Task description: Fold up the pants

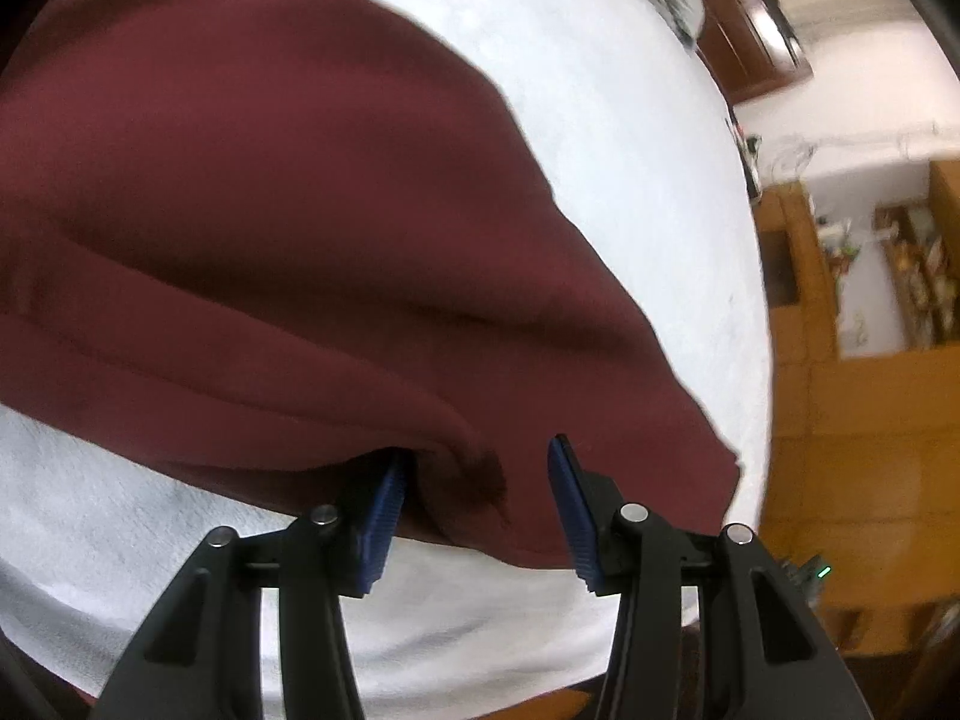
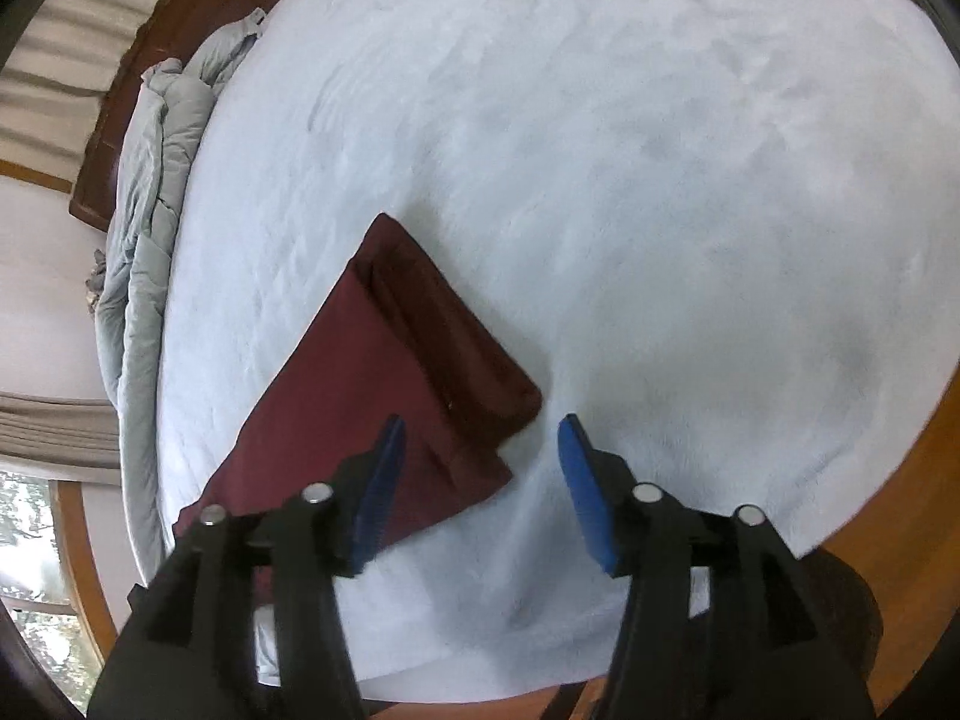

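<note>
Both grippers over maroon pants on the white bed.

My left gripper [image 1: 477, 498] stands apart around a bunched fold of the pants [image 1: 270, 228], pads not pressing it. My right gripper [image 2: 480, 489] gapes empty, pants corner between and beyond its jaws; white blanket [image 2: 660, 180] farther, grey quilt [image 2: 150, 192] far left.

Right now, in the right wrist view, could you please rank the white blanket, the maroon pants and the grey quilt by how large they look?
1. White blanket, largest by far.
2. Maroon pants.
3. Grey quilt, bunched at the far edge; its distance from the camera makes this last ranking unsure.
</note>
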Available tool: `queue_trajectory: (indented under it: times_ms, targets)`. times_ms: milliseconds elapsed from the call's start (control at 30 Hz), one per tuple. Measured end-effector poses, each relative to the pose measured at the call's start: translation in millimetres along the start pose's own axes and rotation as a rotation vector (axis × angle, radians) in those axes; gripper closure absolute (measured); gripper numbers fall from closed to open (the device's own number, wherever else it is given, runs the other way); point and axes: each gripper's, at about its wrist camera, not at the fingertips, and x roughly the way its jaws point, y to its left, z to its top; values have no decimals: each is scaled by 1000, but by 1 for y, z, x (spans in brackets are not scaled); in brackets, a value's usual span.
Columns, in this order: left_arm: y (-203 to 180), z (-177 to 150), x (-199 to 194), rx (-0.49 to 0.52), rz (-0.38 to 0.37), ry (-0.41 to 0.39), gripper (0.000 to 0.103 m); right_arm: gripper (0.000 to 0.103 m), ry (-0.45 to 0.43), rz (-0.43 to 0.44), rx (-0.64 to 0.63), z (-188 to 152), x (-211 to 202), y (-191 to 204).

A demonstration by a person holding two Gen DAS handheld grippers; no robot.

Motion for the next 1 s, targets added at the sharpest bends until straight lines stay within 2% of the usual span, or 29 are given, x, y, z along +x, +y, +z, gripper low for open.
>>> queue_trajectory:
  times_ms: [67,133,167,233,300,333,467,567,633,667,733,833,867,933,1000]
  targets:
    - [-7,-2,0,41,30,-9,51,40,41,-32,-38,0,13,7]
    - [-12,-5,0,67,43,-18,44,41,86,-15,-54,-3,24,12]
    - [-15,-6,0,80,54,-19,42,45,119,9,-71,-7,31,16]
    - [-20,-7,2,104,75,-19,38,62,146,37,-96,-13,40,23]
    - [-24,-8,2,110,81,-19,34,78,134,35,-131,-14,42,26]
    - [-26,-8,2,112,87,-18,33,79,135,51,-136,-14,39,29]
    - [-29,-9,-3,113,83,-22,32,84,43,114,-218,-8,1,52]
    - [-33,-11,-9,106,24,-49,32,85,-75,165,-316,1,-33,75]
    - [-39,-16,-14,125,-2,-87,28,85,-140,206,-350,8,-54,82]
    - [-42,-17,-15,141,4,-100,25,85,-140,204,-342,17,-52,83]
    - [-47,-21,-12,172,34,-100,24,84,-76,164,-289,25,-32,68]
    - [-38,-21,-5,153,79,-60,24,84,60,-22,-258,20,19,45]
    - [-32,-18,-5,137,78,-51,24,83,104,-60,-233,16,36,33]
    - [-21,-16,-10,91,59,-45,24,82,83,-38,-218,12,40,26]
    - [-15,-14,-18,85,52,-49,24,76,71,-32,-217,12,36,28]
